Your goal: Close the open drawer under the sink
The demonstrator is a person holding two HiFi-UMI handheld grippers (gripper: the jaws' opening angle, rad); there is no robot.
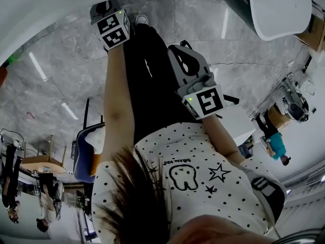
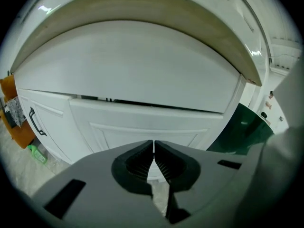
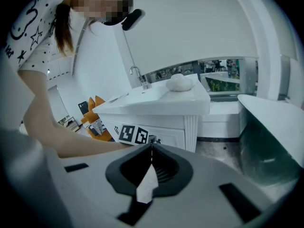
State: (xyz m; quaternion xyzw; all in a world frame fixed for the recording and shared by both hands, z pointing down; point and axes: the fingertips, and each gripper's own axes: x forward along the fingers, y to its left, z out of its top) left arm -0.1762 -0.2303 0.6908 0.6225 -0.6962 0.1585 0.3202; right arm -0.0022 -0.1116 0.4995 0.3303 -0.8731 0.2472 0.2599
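No words or numbers can be read. The script line on the polka-dot shirt [image 1: 185, 160], lower centre of head view above a tooth drawing, is too small to read. The square markers [image 1: 112, 30] at upper left and centre carry code patterns only

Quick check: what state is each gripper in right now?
Left gripper: closed, nothing between its jaws.
Right gripper: closed, nothing between its jaws.

The left gripper [image 2: 154, 148] has its two jaws pressed together, with nothing between them. Just past them is a white drawer front [image 2: 147, 122] with a thin dark gap along its top edge. A black handle [image 2: 33, 121] sits at the left side of the cabinet [image 2: 59, 132].
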